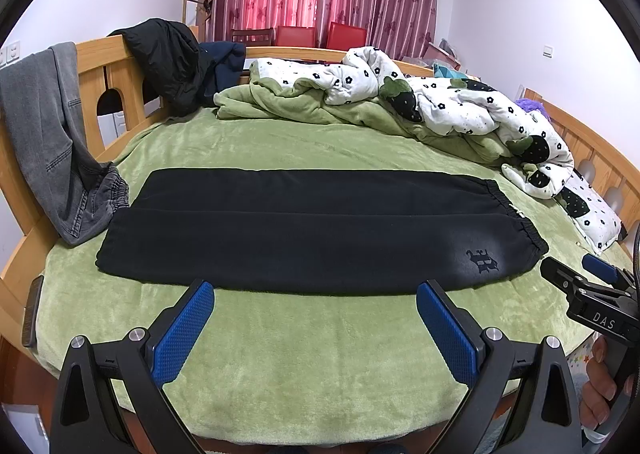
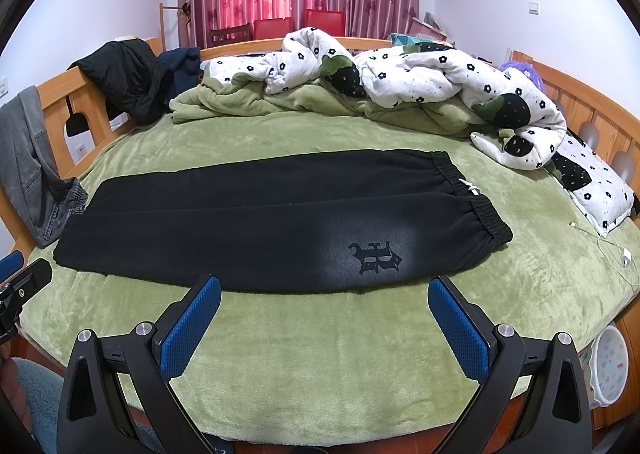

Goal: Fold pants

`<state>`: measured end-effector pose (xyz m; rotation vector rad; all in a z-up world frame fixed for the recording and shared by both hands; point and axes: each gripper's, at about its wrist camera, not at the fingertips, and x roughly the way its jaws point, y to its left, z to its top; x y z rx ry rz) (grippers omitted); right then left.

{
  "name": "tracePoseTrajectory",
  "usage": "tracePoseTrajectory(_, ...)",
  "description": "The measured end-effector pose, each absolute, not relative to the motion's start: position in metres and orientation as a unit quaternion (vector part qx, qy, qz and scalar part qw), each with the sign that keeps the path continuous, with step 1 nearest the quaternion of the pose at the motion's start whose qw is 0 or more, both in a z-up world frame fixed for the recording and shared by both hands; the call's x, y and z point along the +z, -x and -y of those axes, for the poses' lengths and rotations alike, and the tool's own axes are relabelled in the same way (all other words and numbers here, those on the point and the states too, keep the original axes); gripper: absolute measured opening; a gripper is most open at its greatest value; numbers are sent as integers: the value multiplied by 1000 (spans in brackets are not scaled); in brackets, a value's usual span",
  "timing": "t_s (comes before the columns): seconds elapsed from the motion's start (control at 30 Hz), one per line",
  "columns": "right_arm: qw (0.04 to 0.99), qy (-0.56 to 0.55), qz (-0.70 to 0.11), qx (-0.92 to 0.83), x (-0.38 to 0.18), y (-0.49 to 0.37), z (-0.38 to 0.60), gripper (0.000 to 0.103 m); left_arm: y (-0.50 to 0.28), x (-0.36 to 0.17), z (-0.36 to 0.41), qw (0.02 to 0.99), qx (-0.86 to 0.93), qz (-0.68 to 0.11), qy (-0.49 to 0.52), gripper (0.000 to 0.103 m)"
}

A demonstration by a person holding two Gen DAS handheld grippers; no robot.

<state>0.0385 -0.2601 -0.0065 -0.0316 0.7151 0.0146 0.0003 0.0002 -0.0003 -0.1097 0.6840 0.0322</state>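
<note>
Black pants (image 1: 304, 230) lie flat on the green bed cover (image 1: 320, 338), both legs side by side, elastic waistband at the right, cuffs at the left. A dark logo marks the near leg by the waist. They also show in the right wrist view (image 2: 256, 217). My left gripper (image 1: 314, 294) is open and empty, its blue pads just short of the pants' near edge. My right gripper (image 2: 324, 290) is open and empty, also at the near edge, below the logo. The right gripper shows in the left wrist view (image 1: 576, 274) at the right.
Grey jeans (image 1: 52, 141) hang over the wooden bed rail (image 1: 100, 77) at the left. A black jacket (image 1: 168, 57) and a rumpled flowered quilt (image 1: 440, 101) lie at the back. A white charger cable (image 2: 608, 250) lies at the right. A white bowl (image 2: 608, 366) sits beside the bed.
</note>
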Motion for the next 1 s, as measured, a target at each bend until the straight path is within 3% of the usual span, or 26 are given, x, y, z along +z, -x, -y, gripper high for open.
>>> tracePoseTrajectory(0.57, 933, 29, -358, 6, -11, -41, 253, 102, -3, -1, 8, 941, 9, -333, 52, 102)
tracePoseTrajectory(0.77, 925, 10, -380, 27, -14, -56, 253, 102, -24, 3, -10, 931, -40, -346, 104, 102)
tracePoseTrajectory(1.0, 951, 11, -308, 29, 20, -74, 267, 102, -55, 29, -40, 947, 2, -312, 75, 102)
